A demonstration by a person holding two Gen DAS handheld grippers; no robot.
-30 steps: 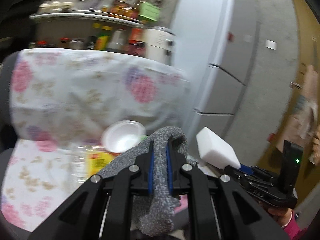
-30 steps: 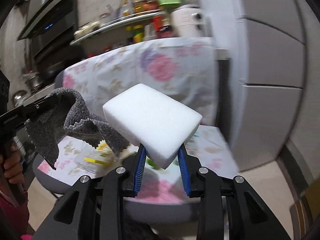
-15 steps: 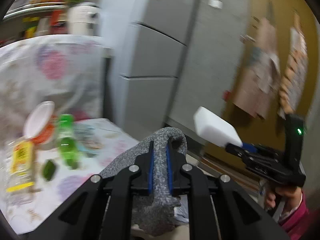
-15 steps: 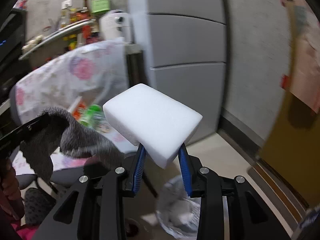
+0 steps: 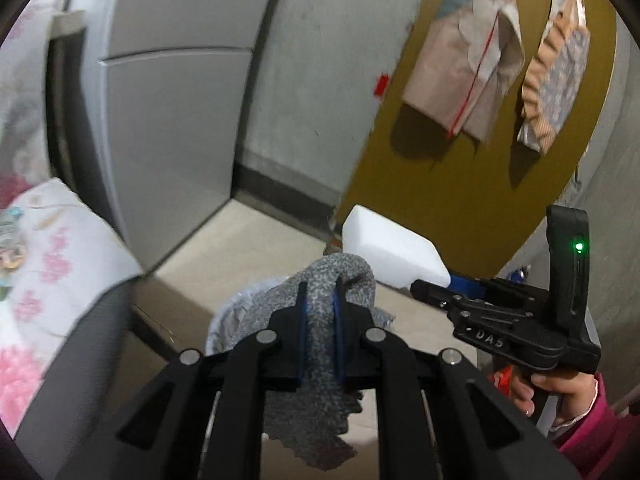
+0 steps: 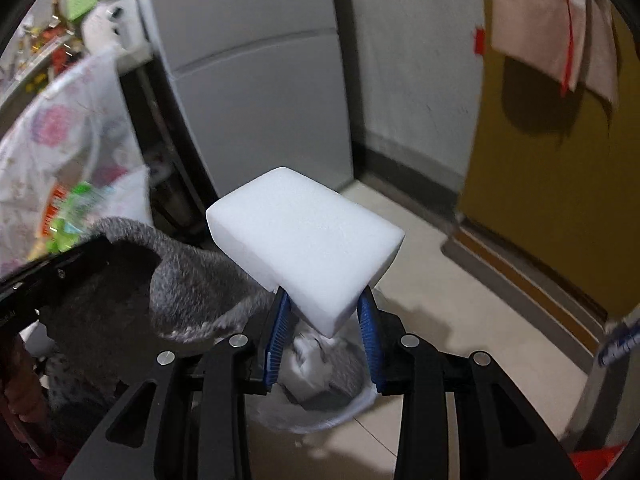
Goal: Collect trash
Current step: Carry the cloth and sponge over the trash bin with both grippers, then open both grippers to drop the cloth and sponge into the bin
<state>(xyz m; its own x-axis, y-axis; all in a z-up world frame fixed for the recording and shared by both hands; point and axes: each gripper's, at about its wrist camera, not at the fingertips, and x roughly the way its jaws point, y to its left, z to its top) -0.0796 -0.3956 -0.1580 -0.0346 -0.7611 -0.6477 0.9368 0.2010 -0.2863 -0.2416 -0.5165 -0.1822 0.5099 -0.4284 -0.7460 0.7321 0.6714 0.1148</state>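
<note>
Jaws pressed onto trash on both sides: left gripper (image 5: 319, 310) pinching a grey fuzzy cloth (image 5: 316, 408), right gripper (image 6: 325, 334) clamped on the lower corner of a white foam block (image 6: 305, 240). Swung away from the floral-covered desk (image 5: 60, 272), which a second ago filled both views and now sits only at the left edge. Brought instead over tiled floor (image 6: 460, 320) in front of the grey refrigerator (image 6: 256, 80) and yellow door (image 5: 440, 168). Lined waste bin (image 6: 320, 396) now directly below the right jaws, cloth and foam hanging just above it, side by side. Judged as the carry nearly finished, release being the step left. Right jaws eased marginally wider over that second, foam still seated between the pads. Bin largely hidden behind foam and gripper; only a pale patch behind the cloth in the left view. Bin contents blurred. Bottles on the desk smeared, unreadable. Only fingers and a pink sleeve (image 5: 592, 420) of the person visible.
</note>
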